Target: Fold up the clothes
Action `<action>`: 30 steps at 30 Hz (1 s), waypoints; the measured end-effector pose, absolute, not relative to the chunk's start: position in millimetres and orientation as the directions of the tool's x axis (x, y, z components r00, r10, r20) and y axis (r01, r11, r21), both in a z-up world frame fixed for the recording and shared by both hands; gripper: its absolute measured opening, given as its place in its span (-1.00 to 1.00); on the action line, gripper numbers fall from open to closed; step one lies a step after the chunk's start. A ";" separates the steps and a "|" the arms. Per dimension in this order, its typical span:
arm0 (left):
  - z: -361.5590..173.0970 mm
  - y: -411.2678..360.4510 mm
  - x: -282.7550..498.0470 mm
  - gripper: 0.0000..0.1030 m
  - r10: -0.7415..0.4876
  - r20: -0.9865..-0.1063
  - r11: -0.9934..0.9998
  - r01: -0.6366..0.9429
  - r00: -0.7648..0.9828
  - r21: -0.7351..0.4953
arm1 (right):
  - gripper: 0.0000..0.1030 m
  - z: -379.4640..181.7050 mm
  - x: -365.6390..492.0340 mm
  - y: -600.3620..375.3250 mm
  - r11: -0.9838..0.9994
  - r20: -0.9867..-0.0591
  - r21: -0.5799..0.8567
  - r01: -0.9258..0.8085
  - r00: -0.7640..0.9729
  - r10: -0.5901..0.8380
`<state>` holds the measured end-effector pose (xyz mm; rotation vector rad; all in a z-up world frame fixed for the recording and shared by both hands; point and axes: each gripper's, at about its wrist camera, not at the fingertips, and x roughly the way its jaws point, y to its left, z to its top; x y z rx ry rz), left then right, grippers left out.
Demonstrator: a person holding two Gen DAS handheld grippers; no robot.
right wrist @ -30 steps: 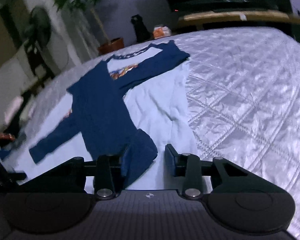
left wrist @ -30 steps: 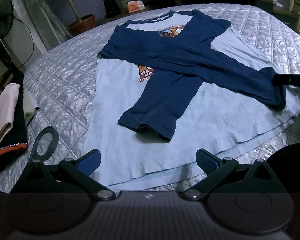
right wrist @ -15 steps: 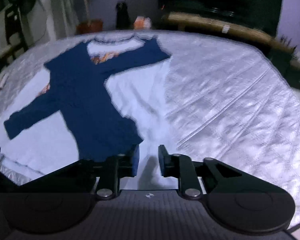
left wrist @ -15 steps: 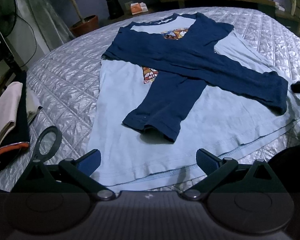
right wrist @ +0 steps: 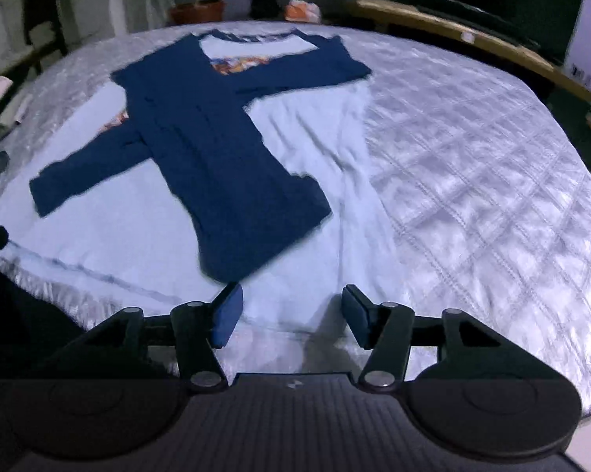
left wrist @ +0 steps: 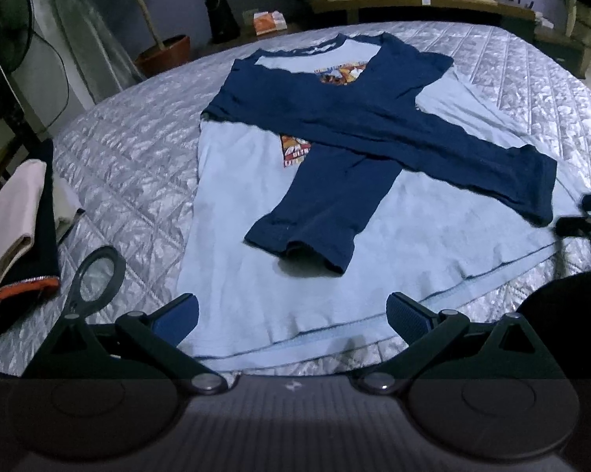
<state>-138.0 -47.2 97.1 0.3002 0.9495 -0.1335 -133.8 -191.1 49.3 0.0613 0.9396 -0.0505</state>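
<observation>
A light blue shirt (left wrist: 236, 236) with navy sleeves lies flat on the quilted bed, also in the right wrist view (right wrist: 334, 181). Both navy sleeves (left wrist: 374, 118) are folded across its front and cross each other; the sleeve from the left shoulder (right wrist: 232, 181) lies on top, its cuff toward the hem. My left gripper (left wrist: 291, 310) is open and empty, just above the shirt's hem. My right gripper (right wrist: 291, 306) is open and empty near the hem's right side, close to the upper sleeve's cuff. It shows at the right edge of the left wrist view (left wrist: 586, 220).
A pile of folded clothes (left wrist: 16, 220) sits at the bed's left edge. The silver quilted bedspread (right wrist: 472, 196) stretches to the right of the shirt. A fan (left wrist: 4, 19), a potted plant (left wrist: 165, 51) and a low wooden bench (left wrist: 413, 0) stand beyond the bed.
My right gripper let go of the navy sleeve cuff, opened wider and drew back toward the hem. The sleeve now lies across the shirt. My left gripper barely moved.
</observation>
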 end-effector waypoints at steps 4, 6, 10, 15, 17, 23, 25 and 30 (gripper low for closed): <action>99.8 -44.3 -141.4 0.96 0.005 -0.825 0.955 0.241 0.565 0.170 | 0.00 58.8 -160.2 -182.4 0.987 -0.795 0.072 0.144 0.605 -0.030; 102.2 -43.4 -144.4 0.96 -0.009 -0.826 0.958 0.243 0.563 0.155 | 0.02 69.0 -168.4 -176.5 0.976 -0.774 0.114 0.185 0.633 -0.029; 103.9 -41.8 -149.8 0.96 -0.006 -0.822 0.954 0.250 0.569 0.166 | 0.08 98.5 -173.9 -158.5 0.954 -0.738 0.211 0.215 0.675 0.011; 107.1 -33.0 -152.6 0.97 -0.003 -0.818 0.960 0.230 0.575 0.158 | 0.13 138.7 -173.7 -116.8 0.968 -0.695 0.223 0.116 0.716 0.074; 107.5 -28.5 -151.9 0.96 -0.001 -0.821 0.965 0.216 0.571 0.149 | 0.19 150.4 -175.8 -100.2 0.968 -0.674 0.244 0.067 0.729 0.119; 107.2 -17.7 -146.6 0.97 0.004 -0.828 0.979 0.166 0.560 0.117 | 0.64 150.1 -176.0 -52.7 1.000 -0.669 0.021 0.017 0.744 0.001; 106.6 -15.8 -145.7 0.96 0.005 -0.826 0.982 0.152 0.563 0.109 | 0.63 149.4 -172.9 -56.9 0.998 -0.676 0.017 0.062 0.736 -0.034; 106.1 -19.0 -147.3 0.86 -0.004 -0.812 0.982 0.155 0.584 0.107 | 0.57 140.3 -163.1 -69.0 0.995 -0.725 0.037 0.094 0.688 -0.038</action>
